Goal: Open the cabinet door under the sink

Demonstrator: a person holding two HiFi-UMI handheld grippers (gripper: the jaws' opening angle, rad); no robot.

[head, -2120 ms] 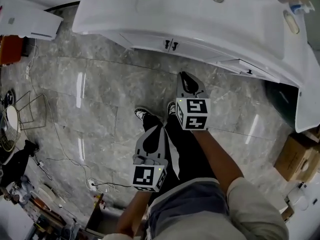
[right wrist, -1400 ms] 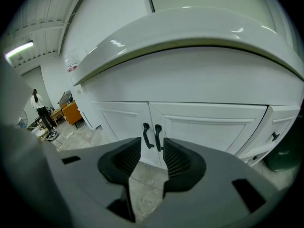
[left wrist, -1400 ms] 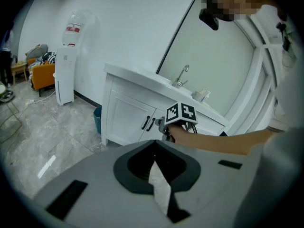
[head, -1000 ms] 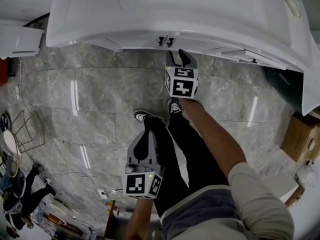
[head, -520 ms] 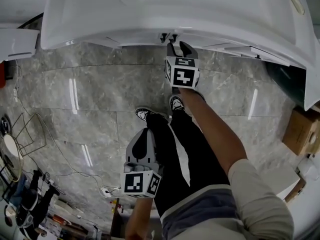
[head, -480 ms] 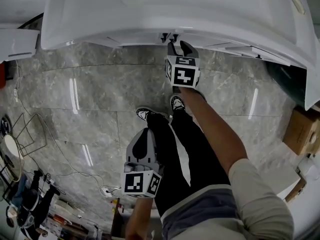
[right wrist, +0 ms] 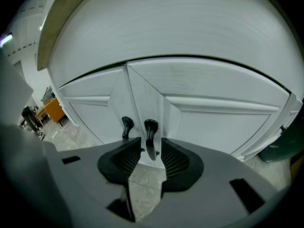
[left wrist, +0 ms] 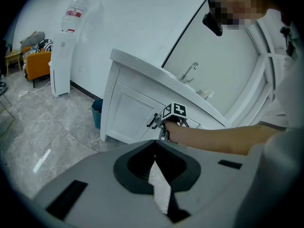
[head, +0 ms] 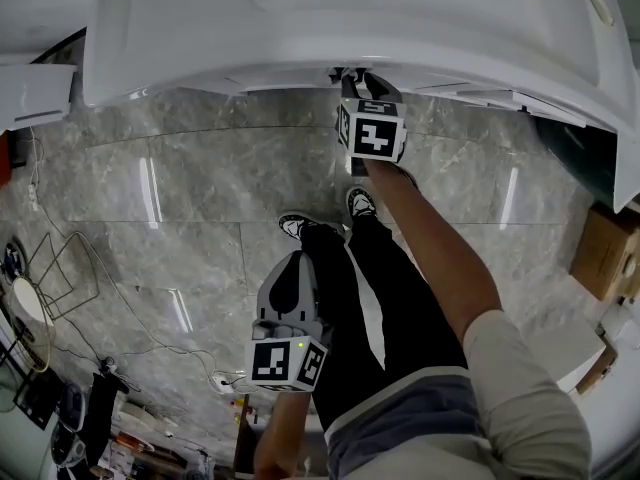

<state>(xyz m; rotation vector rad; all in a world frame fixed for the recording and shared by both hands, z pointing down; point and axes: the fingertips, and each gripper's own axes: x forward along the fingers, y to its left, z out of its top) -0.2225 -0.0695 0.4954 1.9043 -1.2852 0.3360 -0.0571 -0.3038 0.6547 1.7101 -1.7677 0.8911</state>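
Cabinet door is shut under the sink. In the head view, the right gripper has moved from over the floor up to the door's edge. The left gripper hangs back. The left gripper view shows its jaws together, holding nothing. In the right gripper view, the jaws stand apart around the black handle without pinching it, so the pull looks close. From above, the counter overhang hides the handles.

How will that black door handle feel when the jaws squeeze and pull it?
The black handle looks thin, hard and smooth, so it probably stays stiff but could slip a little. It is fixed to the white door, so pulling likely swings the door rather than lifting anything.
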